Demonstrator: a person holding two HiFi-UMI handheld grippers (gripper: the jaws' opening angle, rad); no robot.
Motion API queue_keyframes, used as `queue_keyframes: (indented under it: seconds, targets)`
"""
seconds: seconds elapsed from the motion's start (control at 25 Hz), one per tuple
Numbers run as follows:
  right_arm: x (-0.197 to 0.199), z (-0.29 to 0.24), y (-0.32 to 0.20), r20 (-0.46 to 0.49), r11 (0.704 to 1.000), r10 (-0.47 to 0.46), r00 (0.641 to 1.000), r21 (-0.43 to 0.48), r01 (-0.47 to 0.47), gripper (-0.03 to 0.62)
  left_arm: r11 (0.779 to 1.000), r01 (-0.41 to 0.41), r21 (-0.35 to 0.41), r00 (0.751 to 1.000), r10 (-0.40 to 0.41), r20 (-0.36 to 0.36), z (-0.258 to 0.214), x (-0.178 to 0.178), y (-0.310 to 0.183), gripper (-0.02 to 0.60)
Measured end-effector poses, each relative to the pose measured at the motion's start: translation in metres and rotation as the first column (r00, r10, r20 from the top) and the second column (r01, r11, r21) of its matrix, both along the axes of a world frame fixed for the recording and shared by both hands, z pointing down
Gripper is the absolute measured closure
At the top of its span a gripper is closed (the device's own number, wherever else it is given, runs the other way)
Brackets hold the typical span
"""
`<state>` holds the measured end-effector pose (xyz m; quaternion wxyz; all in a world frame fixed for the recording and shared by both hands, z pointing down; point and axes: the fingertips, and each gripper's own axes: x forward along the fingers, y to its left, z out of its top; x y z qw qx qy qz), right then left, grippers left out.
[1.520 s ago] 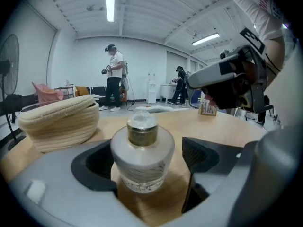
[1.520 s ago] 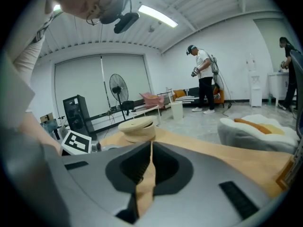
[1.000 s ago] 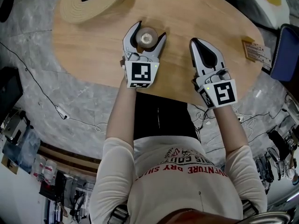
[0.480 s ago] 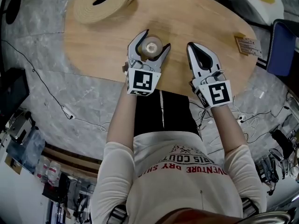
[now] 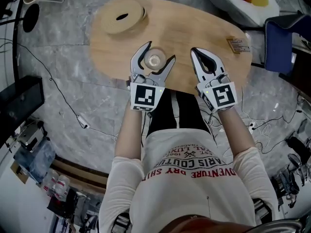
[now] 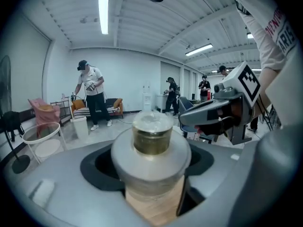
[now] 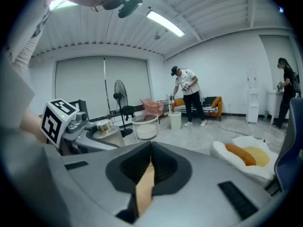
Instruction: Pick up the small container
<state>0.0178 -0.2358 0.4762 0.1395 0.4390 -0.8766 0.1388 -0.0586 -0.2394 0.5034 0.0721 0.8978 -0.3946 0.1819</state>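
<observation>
Your left gripper [image 5: 159, 53]: jaws wide, clamped on the small round grey container with a brass-coloured cap [image 6: 151, 143] between them. Your right gripper [image 5: 197, 51]: jaws together, empty, above the wooden surface [image 5: 194, 25].

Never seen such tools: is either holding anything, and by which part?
The left gripper apparently clamps the small container by the sides of its wide round body. The right gripper is shut and empty.

A coil [image 5: 132, 19] is lying on the table [image 5: 112, 50], well apart from what may be a card [image 5: 238, 44]. Cables [image 5: 83, 125] are trailing over the floor [image 5: 73, 57].
</observation>
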Motion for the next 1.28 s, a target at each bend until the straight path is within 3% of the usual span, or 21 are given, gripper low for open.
queue_keyframes:
  seconds: [0.36, 0.68, 0.96, 1.28]
  targets:
    - [0.005, -0.127, 0.021, -0.009, 0.994, -0.019, 1.0, 0.105, 0.02, 0.588, 0.997, 0.001, 0.078, 0.999, 0.002, -0.041, -0.15, -0.003, 0.032, 0.238]
    - [-0.003, -0.23, 0.033, 0.014, 0.972, -0.044, 0.999, 0.23, 0.039, 0.588, 0.978, -0.009, 0.208, 0.996, 0.027, -0.083, -0.262, -0.009, 0.052, 0.238]
    - [-0.007, -0.269, 0.051, 0.008, 0.947, -0.053, 0.999, 0.318, 0.047, 0.588, 0.963, 0.039, 0.268, 0.995, -0.014, -0.097, -0.314, -0.026, 0.058, 0.238]
    - [-0.012, -0.286, 0.052, 0.039, 0.933, -0.046, 0.998, 0.358, 0.029, 0.588, 0.952, 0.032, 0.304, 0.995, 0.0, -0.104, -0.328, -0.034, 0.059, 0.238]
